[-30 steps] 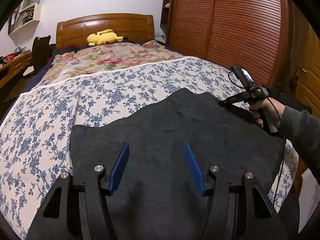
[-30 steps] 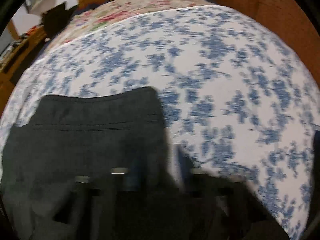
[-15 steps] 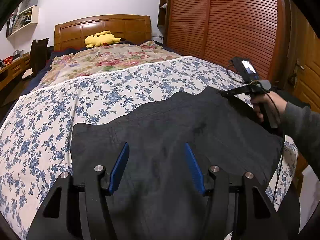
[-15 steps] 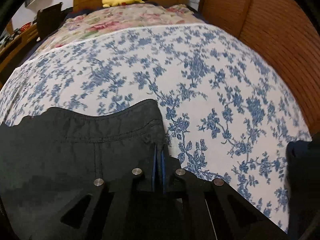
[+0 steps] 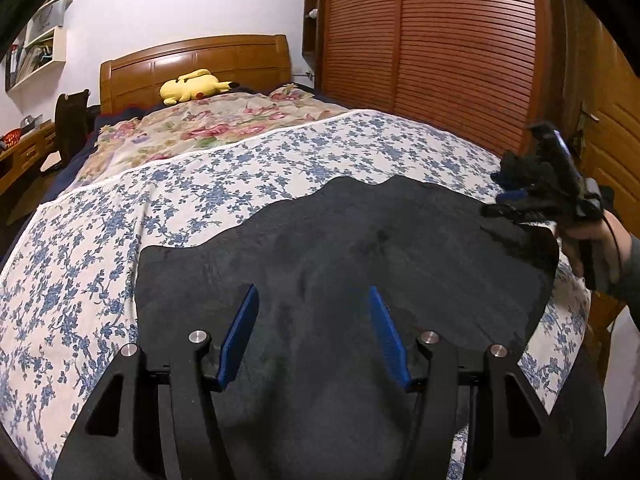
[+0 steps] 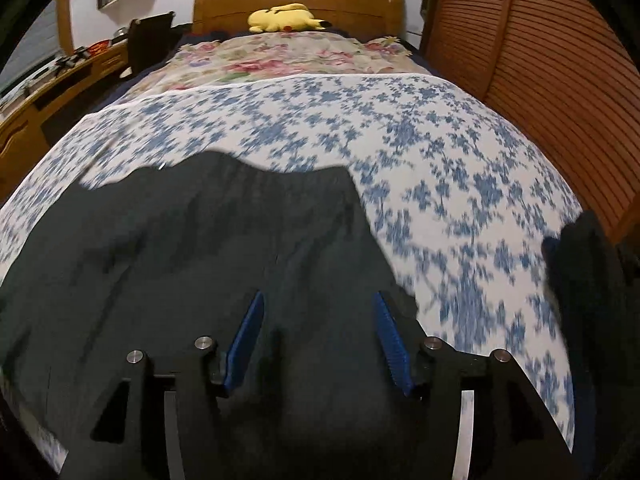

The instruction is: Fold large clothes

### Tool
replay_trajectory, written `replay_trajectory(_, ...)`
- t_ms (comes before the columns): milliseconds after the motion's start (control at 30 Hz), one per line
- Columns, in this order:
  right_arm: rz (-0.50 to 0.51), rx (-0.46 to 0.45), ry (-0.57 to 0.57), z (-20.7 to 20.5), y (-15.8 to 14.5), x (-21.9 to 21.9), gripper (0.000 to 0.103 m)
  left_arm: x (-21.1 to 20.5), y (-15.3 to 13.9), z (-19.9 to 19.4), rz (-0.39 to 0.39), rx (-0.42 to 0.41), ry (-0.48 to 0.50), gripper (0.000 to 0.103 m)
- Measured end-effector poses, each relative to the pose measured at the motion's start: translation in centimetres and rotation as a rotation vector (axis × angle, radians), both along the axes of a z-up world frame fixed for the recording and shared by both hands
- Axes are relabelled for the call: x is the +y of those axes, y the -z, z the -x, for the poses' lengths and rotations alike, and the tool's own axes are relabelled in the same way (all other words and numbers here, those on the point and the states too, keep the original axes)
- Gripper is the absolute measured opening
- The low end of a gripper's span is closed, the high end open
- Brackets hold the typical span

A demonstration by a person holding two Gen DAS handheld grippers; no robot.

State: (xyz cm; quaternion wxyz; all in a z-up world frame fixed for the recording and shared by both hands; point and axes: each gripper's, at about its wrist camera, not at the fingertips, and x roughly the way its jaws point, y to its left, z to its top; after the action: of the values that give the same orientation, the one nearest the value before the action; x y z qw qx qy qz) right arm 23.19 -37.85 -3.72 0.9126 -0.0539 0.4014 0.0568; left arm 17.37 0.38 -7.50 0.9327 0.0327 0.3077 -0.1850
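A large black garment [image 5: 360, 264] lies spread on the blue-flowered bedsheet [image 5: 100, 248] at the near end of the bed. It also fills the lower left of the right wrist view [image 6: 192, 248]. My left gripper [image 5: 312, 296] is open and empty above the garment's near part. My right gripper [image 6: 318, 304] is open and empty above the garment's right side, near its edge. The right gripper also shows in the left wrist view [image 5: 508, 196], held in a hand above the garment's far right corner.
A floral quilt [image 5: 216, 128] and a yellow plush toy [image 5: 192, 86] lie by the wooden headboard [image 5: 192, 64]. A slatted wooden wardrobe [image 5: 432, 48] runs along the bed's right side. A desk [image 6: 52, 84] stands on the left. A dark object [image 6: 580, 260] sits at the bed's right edge.
My right gripper was shut on the garment's edge half a second ago; it has let go, opened and lifted back. The garment has dropped flat. The left gripper stays open.
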Motion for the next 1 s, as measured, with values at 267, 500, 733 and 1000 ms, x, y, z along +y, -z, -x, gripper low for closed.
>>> replay_trajectory(267,0.01,-0.005,-0.024,5.7,-0.4,-1.1,0.059,-1.3,0.0,1.0,-0.004,0.0,0.026,0.059)
replay_trajectory(500,0.006,-0.022,-0.02,8.8,-0.1,-1.9,0.059,-2.4,-0.1,2.0,-0.005,-0.003,0.033,0.059)
replay_trajectory(733,-0.061,0.064,-0.004,8.8,2.7,-2.9,0.06,-3.2,-0.4,2.8,0.016,-0.009,0.033,0.059)
replay_trajectory(1000,-0.039,0.015,0.03,10.3,1.4,-2.5,0.061,-3.6,-0.2,4.1,0.032,-0.011,0.048,0.059)
